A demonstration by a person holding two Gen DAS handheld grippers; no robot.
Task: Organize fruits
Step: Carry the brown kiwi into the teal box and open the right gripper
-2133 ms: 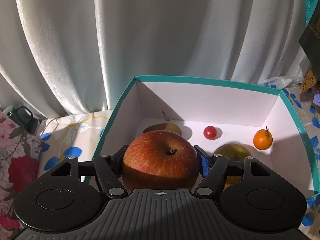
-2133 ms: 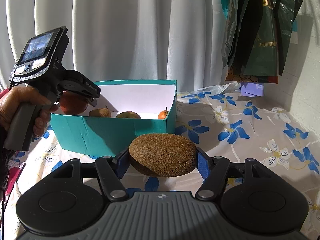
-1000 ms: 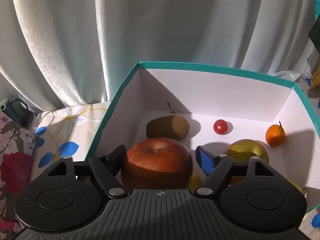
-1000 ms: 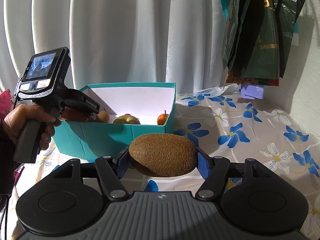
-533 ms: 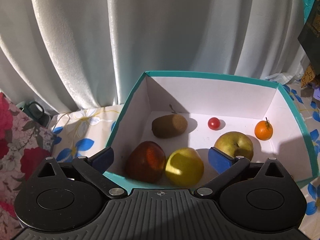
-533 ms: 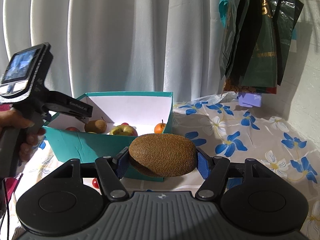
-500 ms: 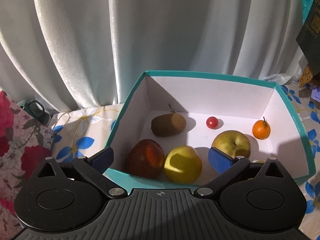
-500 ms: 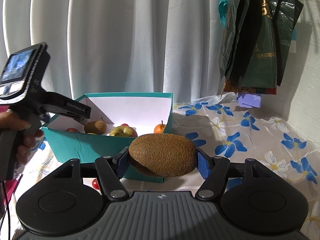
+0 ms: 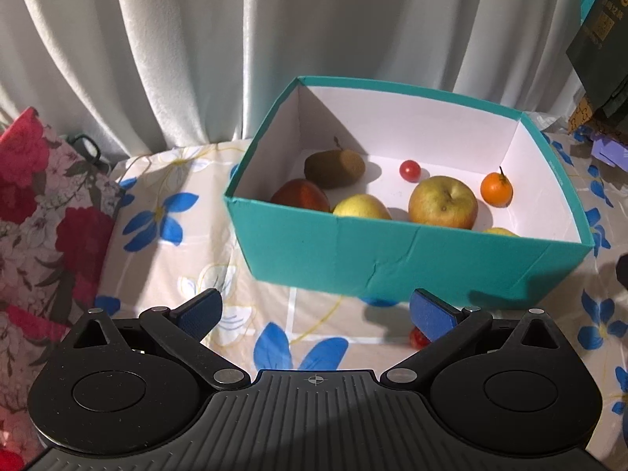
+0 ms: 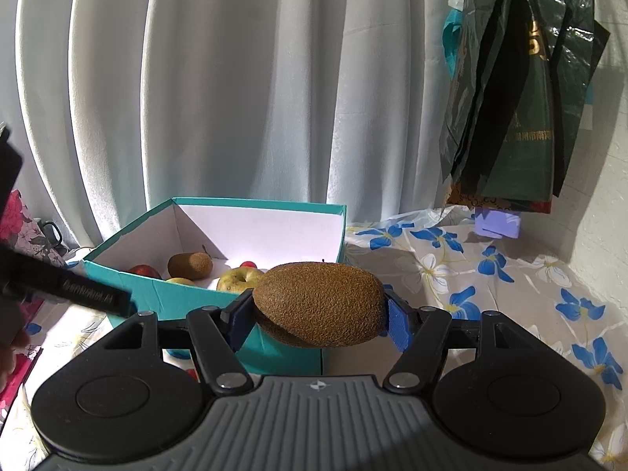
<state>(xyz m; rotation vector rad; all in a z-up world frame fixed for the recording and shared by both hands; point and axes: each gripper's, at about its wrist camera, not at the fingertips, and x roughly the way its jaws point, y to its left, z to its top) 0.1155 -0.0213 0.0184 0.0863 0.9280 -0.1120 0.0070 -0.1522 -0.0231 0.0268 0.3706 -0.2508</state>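
Kiwi (image 10: 318, 303) clenched lengthwise in right claw (image 10: 318, 320) at frame centre, short of teal box (image 10: 176, 298), liable to squirt out; left claw (image 9: 314, 314) released, empty.

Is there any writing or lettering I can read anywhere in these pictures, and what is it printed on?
Raised lettering on the black bar of the left gripper: too blurred to read.
Gold Chinese characters on the dark green bag: too small to read.
Gold print on the dark bag in the left wrist view: unreadable.
Teal box: no text seen.
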